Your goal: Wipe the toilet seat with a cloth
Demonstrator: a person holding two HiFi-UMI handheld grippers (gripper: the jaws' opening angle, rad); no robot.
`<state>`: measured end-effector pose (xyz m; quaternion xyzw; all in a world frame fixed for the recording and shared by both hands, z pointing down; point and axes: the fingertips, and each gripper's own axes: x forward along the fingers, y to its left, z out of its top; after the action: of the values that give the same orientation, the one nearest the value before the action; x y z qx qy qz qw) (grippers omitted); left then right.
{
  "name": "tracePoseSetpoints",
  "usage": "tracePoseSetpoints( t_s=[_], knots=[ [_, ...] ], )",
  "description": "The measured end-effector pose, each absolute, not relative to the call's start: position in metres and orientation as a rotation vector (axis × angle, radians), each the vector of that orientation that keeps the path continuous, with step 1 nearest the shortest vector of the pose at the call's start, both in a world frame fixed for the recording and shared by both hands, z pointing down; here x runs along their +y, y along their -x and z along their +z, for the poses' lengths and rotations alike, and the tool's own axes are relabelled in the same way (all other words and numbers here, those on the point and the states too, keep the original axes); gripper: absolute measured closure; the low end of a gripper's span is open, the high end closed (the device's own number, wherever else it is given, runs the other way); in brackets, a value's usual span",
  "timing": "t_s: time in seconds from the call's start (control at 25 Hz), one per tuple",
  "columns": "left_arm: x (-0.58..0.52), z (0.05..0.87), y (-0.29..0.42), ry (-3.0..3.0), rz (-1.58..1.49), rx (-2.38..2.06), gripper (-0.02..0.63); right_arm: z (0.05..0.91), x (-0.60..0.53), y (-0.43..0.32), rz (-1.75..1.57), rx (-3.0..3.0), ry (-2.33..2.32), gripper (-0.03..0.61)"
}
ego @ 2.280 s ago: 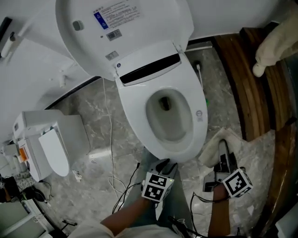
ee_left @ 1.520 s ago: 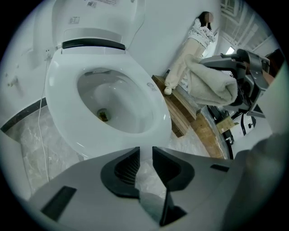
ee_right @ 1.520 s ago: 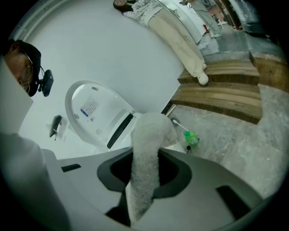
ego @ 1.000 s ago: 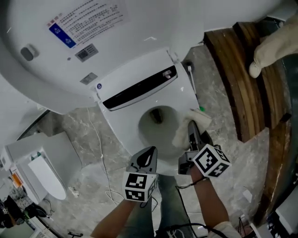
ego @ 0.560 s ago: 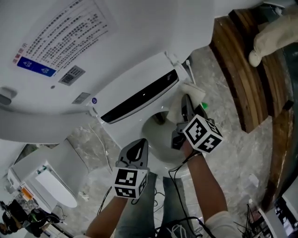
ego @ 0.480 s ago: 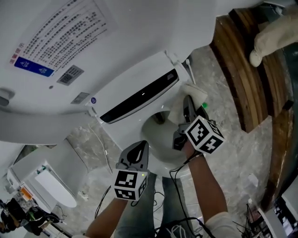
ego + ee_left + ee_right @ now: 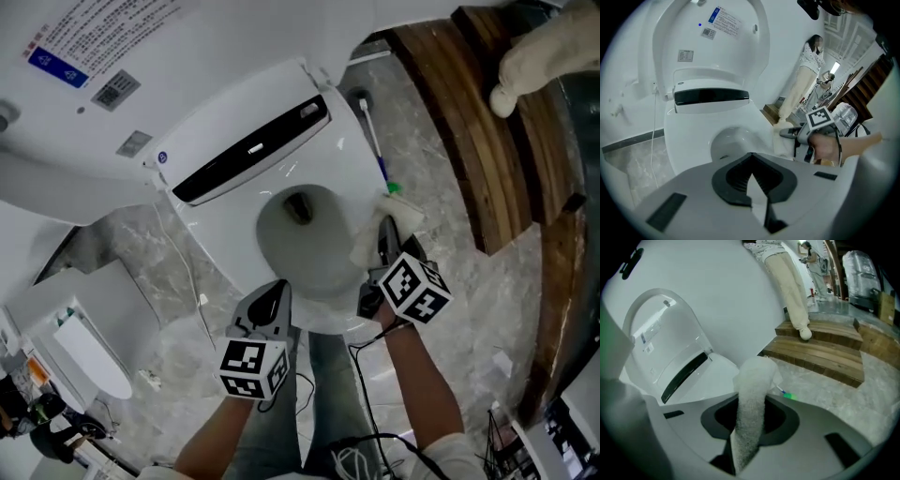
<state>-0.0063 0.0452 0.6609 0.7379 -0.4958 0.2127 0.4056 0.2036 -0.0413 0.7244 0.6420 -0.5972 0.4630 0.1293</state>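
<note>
The white toilet seat (image 7: pixel 342 173) is down and its lid (image 7: pixel 141 56) is raised. My right gripper (image 7: pixel 385 228) is shut on a pale fluffy cloth (image 7: pixel 371 246), which lies against the seat's right side beside the bowl. The right gripper view shows that cloth (image 7: pixel 753 390) standing up between the jaws, with the seat (image 7: pixel 710 376) just beyond. My left gripper (image 7: pixel 278 287) hovers at the seat's front rim, shut and empty. From the left gripper view, its jaws (image 7: pixel 751 174) meet in front of the seat (image 7: pixel 691 136), and the right gripper (image 7: pixel 799 135) is at the far right.
A blue-handled brush (image 7: pixel 375 155) with a green tip lies on the floor right of the toilet. Wooden steps (image 7: pixel 469 122) rise at the right, and a person's socked foot (image 7: pixel 539 56) is on them. A loose white seat unit (image 7: pixel 89 328) and cables (image 7: pixel 202 305) lie at the left.
The right gripper has drawn the cloth from the seat's rear right corner, near the hinge, toward the front along the right side. The left gripper has stayed by the front rim.
</note>
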Motion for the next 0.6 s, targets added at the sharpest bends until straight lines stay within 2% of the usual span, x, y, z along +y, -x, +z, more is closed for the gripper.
tracePoseSetpoints(
  t_s=[0.36, 0.6],
  knots=[
    [0.1, 0.658, -0.014, -1.857, 0.542, -1.323, 0.603, 0.735, 0.102, -0.23, 1.397, -1.681, -1.739, 0.489],
    [0.121, 0.662, 0.003, -1.806, 0.526, -1.363, 0.603, 0.739, 0.175, -0.174, 1.414, -1.797, -1.48, 0.489]
  ],
)
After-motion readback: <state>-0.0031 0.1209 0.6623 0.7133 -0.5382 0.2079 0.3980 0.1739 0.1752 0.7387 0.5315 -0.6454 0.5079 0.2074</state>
